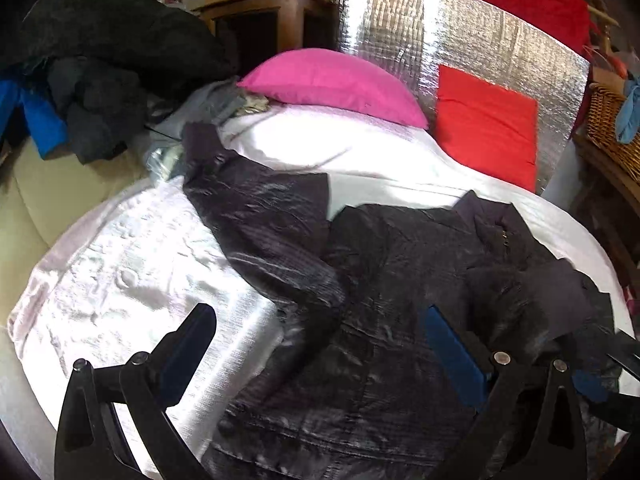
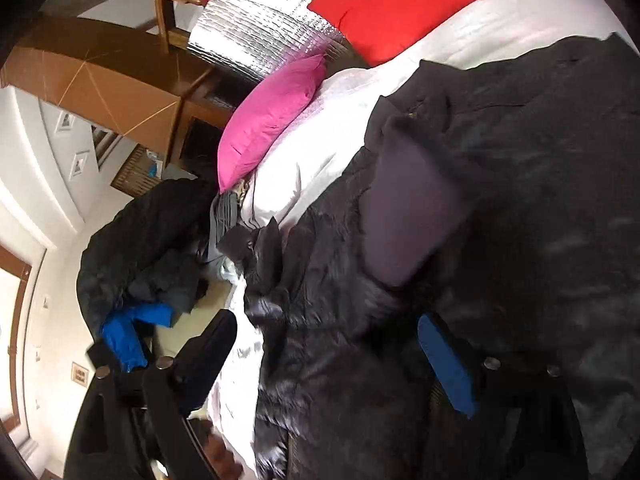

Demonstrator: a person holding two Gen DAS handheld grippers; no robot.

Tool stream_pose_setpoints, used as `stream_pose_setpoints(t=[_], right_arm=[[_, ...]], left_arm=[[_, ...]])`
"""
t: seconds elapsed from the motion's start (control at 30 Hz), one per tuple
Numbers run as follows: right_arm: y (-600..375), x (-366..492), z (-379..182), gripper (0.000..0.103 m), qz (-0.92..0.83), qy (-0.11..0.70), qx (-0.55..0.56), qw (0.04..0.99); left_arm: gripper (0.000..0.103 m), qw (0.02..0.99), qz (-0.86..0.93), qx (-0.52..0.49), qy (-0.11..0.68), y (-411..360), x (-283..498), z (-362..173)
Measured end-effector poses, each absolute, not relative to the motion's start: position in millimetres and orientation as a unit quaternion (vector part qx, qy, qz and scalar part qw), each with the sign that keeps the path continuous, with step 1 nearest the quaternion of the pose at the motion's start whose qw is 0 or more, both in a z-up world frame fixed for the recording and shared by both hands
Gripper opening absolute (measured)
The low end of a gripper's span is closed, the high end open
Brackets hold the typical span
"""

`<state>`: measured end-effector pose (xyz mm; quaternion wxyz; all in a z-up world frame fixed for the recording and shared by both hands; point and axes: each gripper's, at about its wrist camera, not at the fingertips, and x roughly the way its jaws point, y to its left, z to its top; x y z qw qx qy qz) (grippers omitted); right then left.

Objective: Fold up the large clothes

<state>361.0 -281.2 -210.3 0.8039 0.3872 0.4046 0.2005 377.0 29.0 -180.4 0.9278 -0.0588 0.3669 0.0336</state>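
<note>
A large black shiny jacket (image 1: 360,288) lies spread on the white bed cover (image 1: 132,264), one sleeve (image 1: 256,200) stretched toward the far left. My left gripper (image 1: 320,320) hovers just above the jacket's lower part, jaws wide open and empty. In the right wrist view the same jacket (image 2: 520,200) fills the right side, with a matte dark panel (image 2: 408,216) lying on it. My right gripper (image 2: 326,332) is open over the jacket, empty. The tip of the right gripper shows at the left view's right edge (image 1: 624,352).
A pink pillow (image 1: 336,84) and a red pillow (image 1: 488,128) lean against a silver foil board (image 1: 440,28) at the bed's head. A pile of dark and blue clothes (image 1: 92,72) sits at the left. A wicker basket (image 1: 608,128) stands at the right, a wooden cabinet (image 1: 272,16) behind.
</note>
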Motion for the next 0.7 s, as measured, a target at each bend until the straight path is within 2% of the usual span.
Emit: stream_pose_setpoints(t=[0.13, 0.23, 0.3, 0.4, 0.5, 0.57, 0.6, 0.63, 0.7], right_arm=[[-339, 316, -189, 0.094, 0.180, 0.329, 0.404, 0.834], [-396, 301, -183, 0.093, 0.059, 0.299, 0.394, 0.867], [-425, 301, -193, 0.092, -0.017, 0.309, 0.383, 0.870], [-460, 319, -222, 0.084, -0.092, 0.358, 0.385, 0.846], [-473, 343, -245, 0.076, -0.074, 0.380, 0.422, 0.819], [-474, 355, -257, 0.075, -0.061, 0.400, 0.423, 0.811], [-470, 364, -262, 0.070, -0.059, 0.418, 0.409, 0.809], [-464, 368, -265, 0.060, -0.064, 0.428, 0.396, 0.810], [-455, 374, -266, 0.049, -0.072, 0.441, 0.366, 0.816]], left_arm=[[0.103, 0.933, -0.019, -0.049, 0.355, 0, 373, -179], [0.103, 0.938, -0.064, -0.018, 0.340, -35, 368, -176], [0.103, 0.935, -0.097, -0.011, 0.342, -55, 370, -177], [0.103, 0.925, -0.133, 0.009, 0.357, -98, 381, -187], [0.103, 0.923, -0.121, 0.063, 0.360, -129, 393, -199], [0.103, 0.919, -0.106, 0.094, 0.367, -146, 409, -209], [0.103, 0.917, -0.100, 0.101, 0.372, -150, 415, -213], [0.102, 0.915, -0.094, 0.105, 0.377, -151, 419, -216], [0.090, 0.914, -0.093, 0.087, 0.386, -144, 425, -218]])
